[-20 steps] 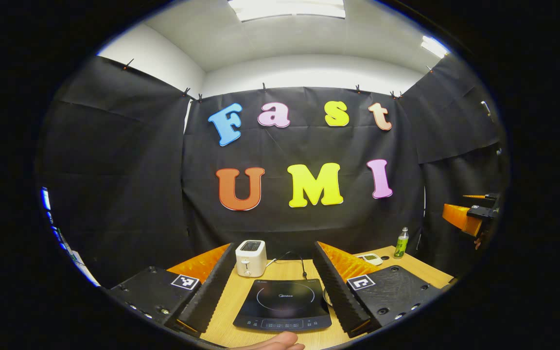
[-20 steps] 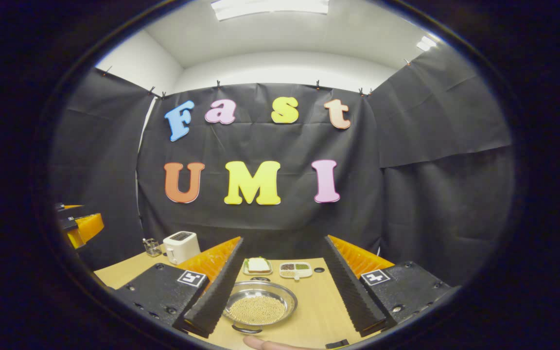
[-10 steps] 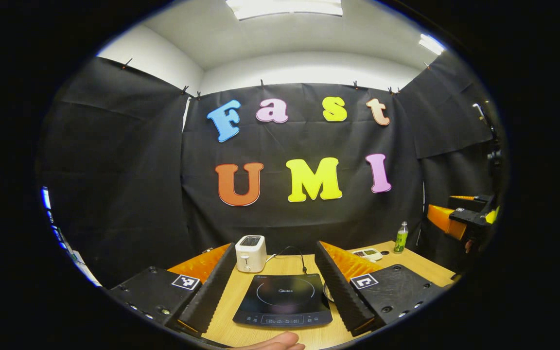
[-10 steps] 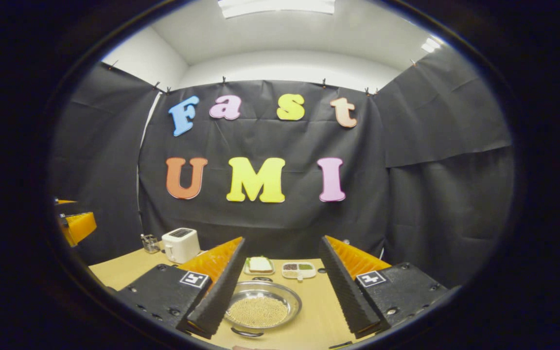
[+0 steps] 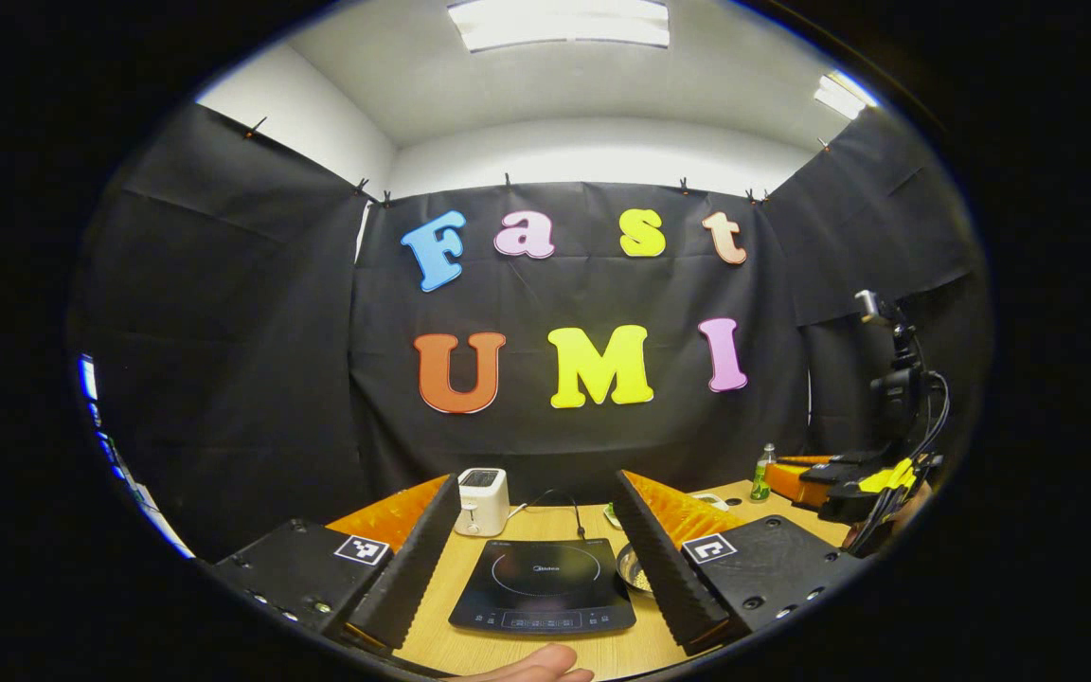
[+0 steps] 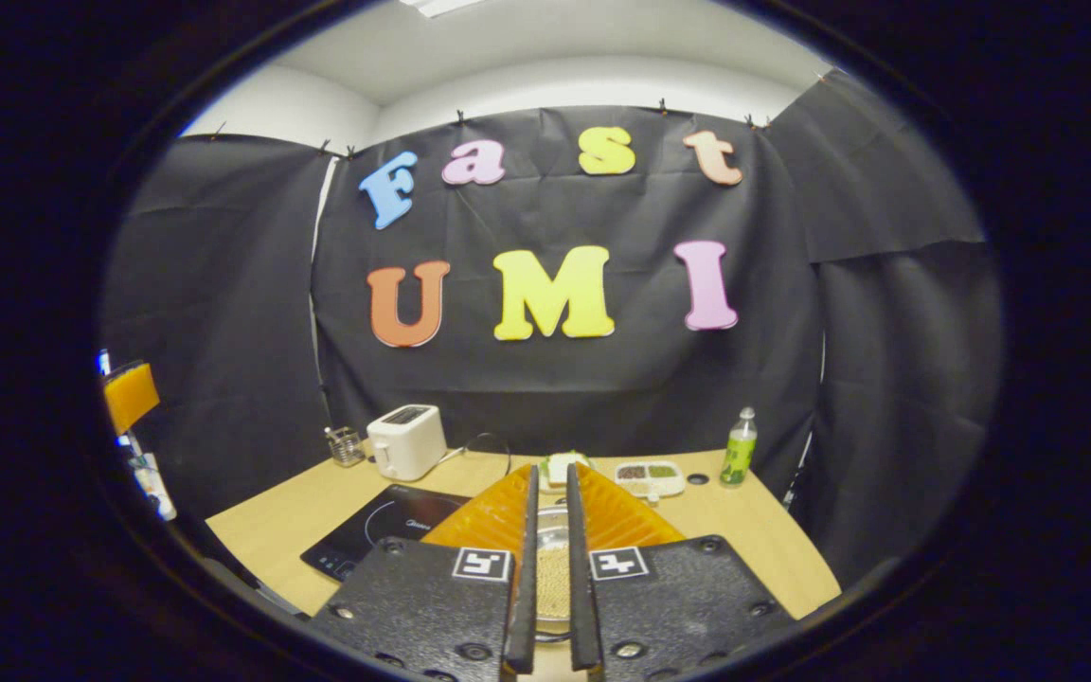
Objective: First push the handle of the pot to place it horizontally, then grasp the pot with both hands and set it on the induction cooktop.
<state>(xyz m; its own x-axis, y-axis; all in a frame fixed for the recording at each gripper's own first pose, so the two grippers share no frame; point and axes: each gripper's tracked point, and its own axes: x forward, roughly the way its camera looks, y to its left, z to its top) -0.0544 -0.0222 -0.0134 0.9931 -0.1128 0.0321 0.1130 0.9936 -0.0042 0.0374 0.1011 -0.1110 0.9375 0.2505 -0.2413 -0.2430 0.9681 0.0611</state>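
The left gripper hung over the counter with its jaws wide apart, framing the cooktop. The right gripper had its jaws nearly together, with only a narrow gap between them. The pot of pale grains sat just right of the cooktop, seen through that gap.

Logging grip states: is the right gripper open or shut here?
Nearly shut: the right gripper has only a narrow slit between its fingers, with the pot showing through.
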